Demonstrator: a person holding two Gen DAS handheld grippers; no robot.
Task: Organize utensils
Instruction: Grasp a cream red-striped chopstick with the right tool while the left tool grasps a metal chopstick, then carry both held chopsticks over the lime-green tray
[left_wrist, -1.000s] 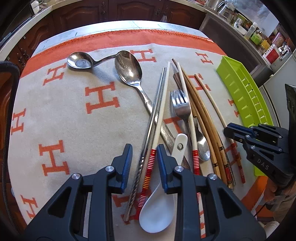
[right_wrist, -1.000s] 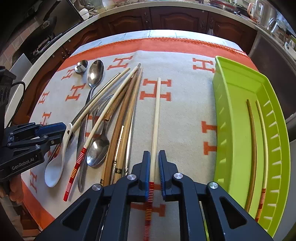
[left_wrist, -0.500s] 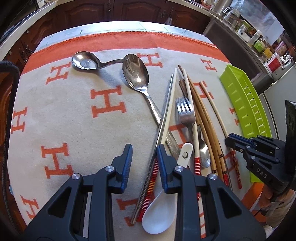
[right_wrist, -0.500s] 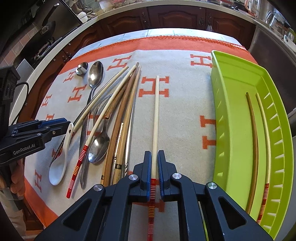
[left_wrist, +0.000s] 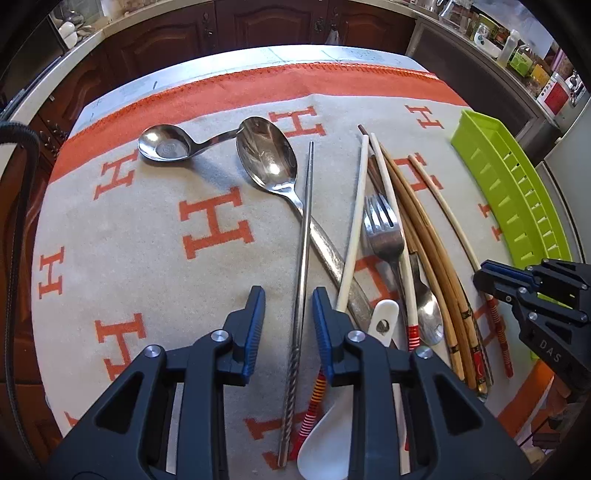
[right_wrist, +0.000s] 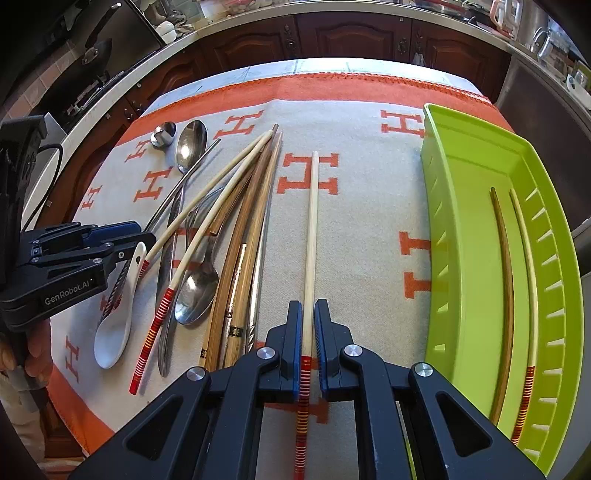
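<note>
Your right claw (right_wrist: 308, 325) has its fingers nearly together around the pale chopstick with red bands (right_wrist: 312, 229), but in the right wrist view a thin gap shows on each side, so I cannot tell if it is clamped or only about to close. This chopstick lies alone on the blanket (right_wrist: 362, 229), apart from the pile, and its long axis runs straight up the frame, in line with the claw's fingers. The tip points to the upper middle and the banded end passes under the claw toward the bottom edge.

The green tray (right_wrist: 465, 258) stands to the right of this chopstick, and its long side is almost parallel to it. Two chopsticks already lie inside it, along its length. So I judge that the coming move is a sideways carry to the right with little turning, and the right claw is clearly the nearer one to the tray.

Your left claw (left_wrist: 289, 325) is apart. In the left wrist view the metal chopstick (left_wrist: 304, 236) lies between its open fingers and touches neither of them, and its long axis also runs up the frame. Just to the right of it is the pile: the white spoon (left_wrist: 332, 435), the fork (left_wrist: 384, 232) and the wooden chopsticks (left_wrist: 436, 266).
</note>
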